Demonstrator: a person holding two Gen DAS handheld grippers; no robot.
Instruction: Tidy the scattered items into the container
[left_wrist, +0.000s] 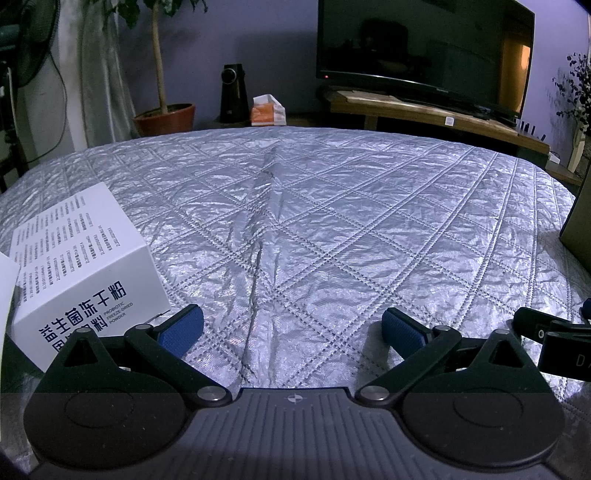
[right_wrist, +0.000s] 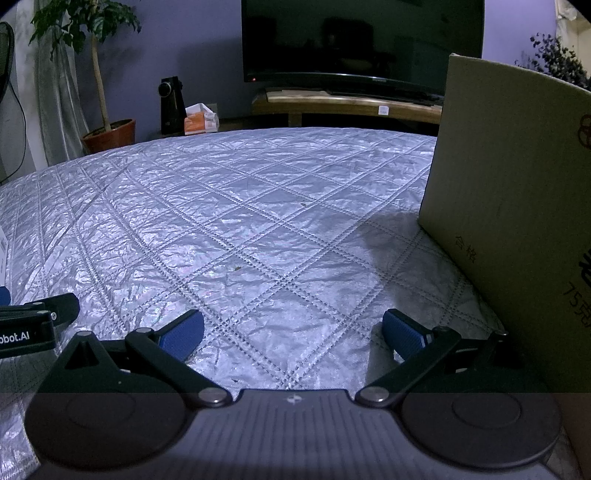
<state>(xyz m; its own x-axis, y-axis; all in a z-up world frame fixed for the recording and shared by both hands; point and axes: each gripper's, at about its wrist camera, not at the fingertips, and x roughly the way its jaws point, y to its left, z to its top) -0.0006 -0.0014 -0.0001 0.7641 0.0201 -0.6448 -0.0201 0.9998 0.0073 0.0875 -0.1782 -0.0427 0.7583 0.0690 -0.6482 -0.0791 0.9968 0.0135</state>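
Silver quilted cover (left_wrist: 314, 221) over the work surface — crinkled foil-like fabric, stitched in a diamond grid, one long crease running up the middle in the left wrist view.

One white box (left_wrist: 81, 258), matte card, crisp rectangular edges, dense black print on top, large Chinese characters plus "PROBIOTIC FREEZE-DRIED POWDER" on the near face. Sits on the cover at far left, just beside the left finger of the left gripper (left_wrist: 291, 328), not gripped. Sliver of another white edge (left_wrist: 7, 288) at frame left, cannot tell what.

One cardboard container (right_wrist: 517, 206) — plain brown corrugated, tall flat wall, faint printed characters low on the side. Stands on the cover at the right edge, just beside the right gripper (right_wrist: 291, 328). Inside not visible.

Both grippers: black linkage arms, blue ribbed pads (right_wrist: 402, 332), spread wide, nothing between them. Two pads per gripper, four total. Each gripper's black body shows at the edge of the other's view.

Background: one dark TV (left_wrist: 424, 44) on a wooden stand (left_wrist: 424, 110), one potted plant (left_wrist: 162, 110) in a terracotta pot, one black cone-shaped device (left_wrist: 232, 92), one orange-and-white tissue pack (left_wrist: 269, 110).
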